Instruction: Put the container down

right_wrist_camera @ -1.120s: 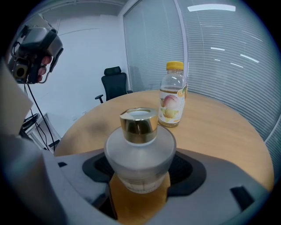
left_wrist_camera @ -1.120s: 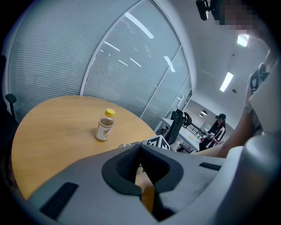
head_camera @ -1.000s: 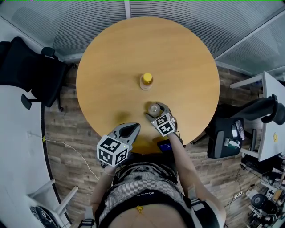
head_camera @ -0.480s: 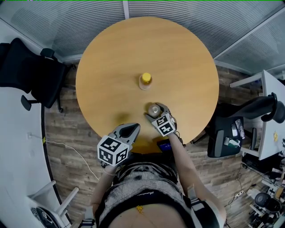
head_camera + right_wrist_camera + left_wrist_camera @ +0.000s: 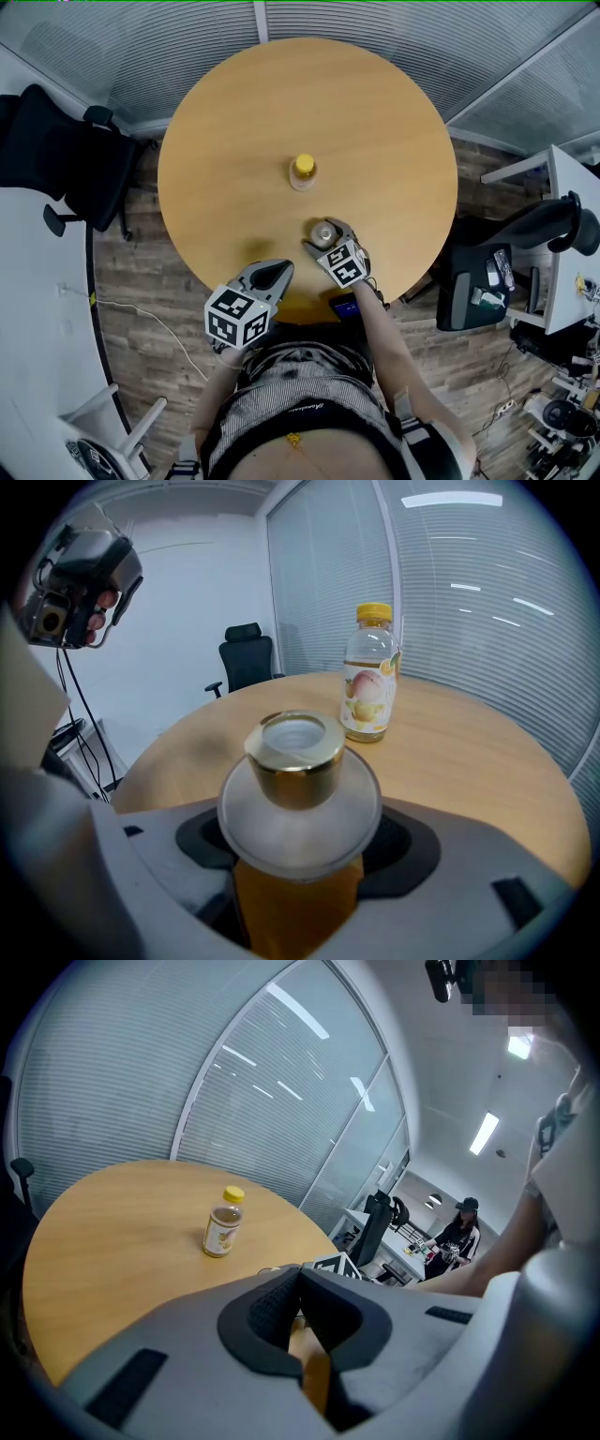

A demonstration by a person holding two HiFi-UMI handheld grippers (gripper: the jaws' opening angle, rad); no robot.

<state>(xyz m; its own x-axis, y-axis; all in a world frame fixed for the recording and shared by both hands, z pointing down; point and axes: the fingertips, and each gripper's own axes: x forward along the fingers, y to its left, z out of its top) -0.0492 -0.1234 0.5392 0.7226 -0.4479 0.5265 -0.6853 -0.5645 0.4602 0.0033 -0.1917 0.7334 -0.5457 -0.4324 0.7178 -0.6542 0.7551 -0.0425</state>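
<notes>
Right gripper view is showing the right claw (image 5: 305, 844) clamping the container (image 5: 298, 761), a frosted jar with a gold neck and an open mouth, gripped low on its body at the frame's centre. A yellow-capped bottle (image 5: 368, 677) is standing upright on the tabletop (image 5: 469, 761) beyond it, in the upper middle of the frame, apart from the container.

In the head view the container (image 5: 322, 232) is sitting in the right claw (image 5: 327, 240) over the lower middle of the tabletop (image 5: 244, 122), below the bottle (image 5: 302, 172). Whether its base is touching the wood cannot be told.

The left claw (image 5: 269, 275) is hanging at the tabletop's lower edge, its jaws pressed together on nothing.

The step in hand looks to be the set-down itself. The next move is calling for lowering the container straight until it is resting flat, then parting the jaws without tipping it or nudging the bottle.
</notes>
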